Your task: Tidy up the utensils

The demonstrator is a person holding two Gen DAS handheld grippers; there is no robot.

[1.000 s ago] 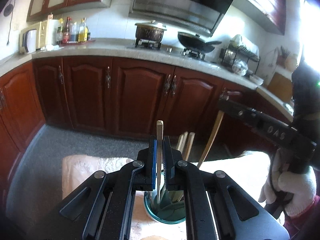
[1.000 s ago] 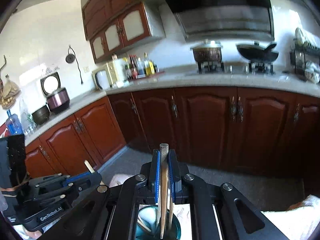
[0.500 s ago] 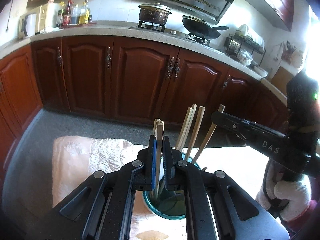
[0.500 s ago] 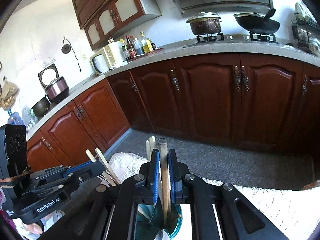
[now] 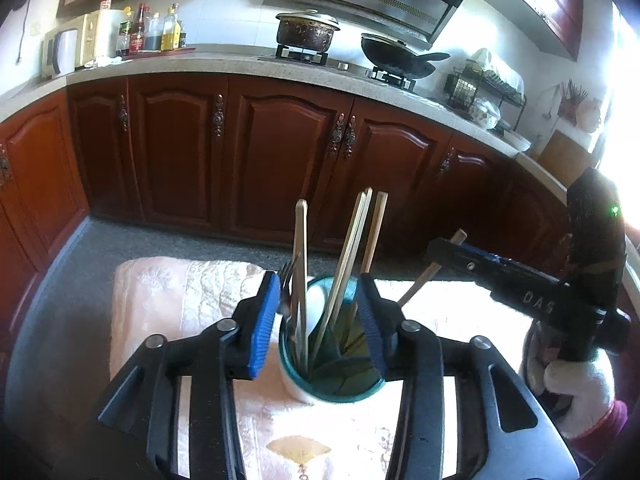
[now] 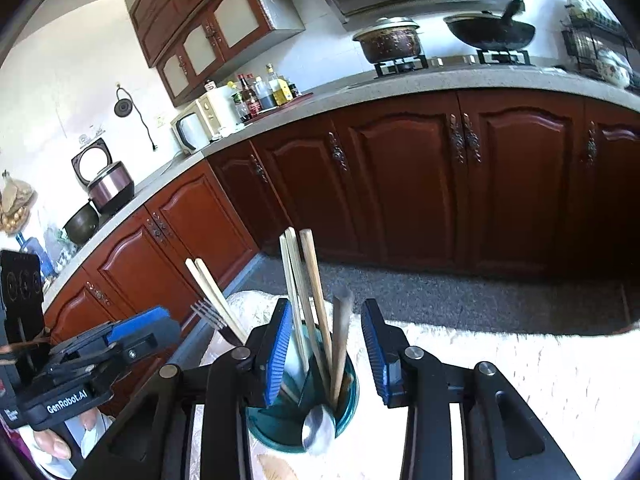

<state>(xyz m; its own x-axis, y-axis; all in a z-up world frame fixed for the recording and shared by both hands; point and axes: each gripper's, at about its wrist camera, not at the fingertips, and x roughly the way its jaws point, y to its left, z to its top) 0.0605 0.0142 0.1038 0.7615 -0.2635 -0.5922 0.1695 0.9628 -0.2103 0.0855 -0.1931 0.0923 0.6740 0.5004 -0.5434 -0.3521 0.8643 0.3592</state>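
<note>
Kitchen cabinets fill the background behind my cloth-covered table. My left gripper has just been opening; its jaws now stand spread either side of the teal cup, pinching nothing. The flat wooden stick it carried a second ago stands loose in the cup beside a fork. My right gripper has been opening too, and its wooden-handled spoon (blurred, probably dropping) sits between the parted pads, untouched, bowl at the cup's rim. Chopsticks lean inside. Both utensils look delivered, so I'd judge this pair done.
</note>
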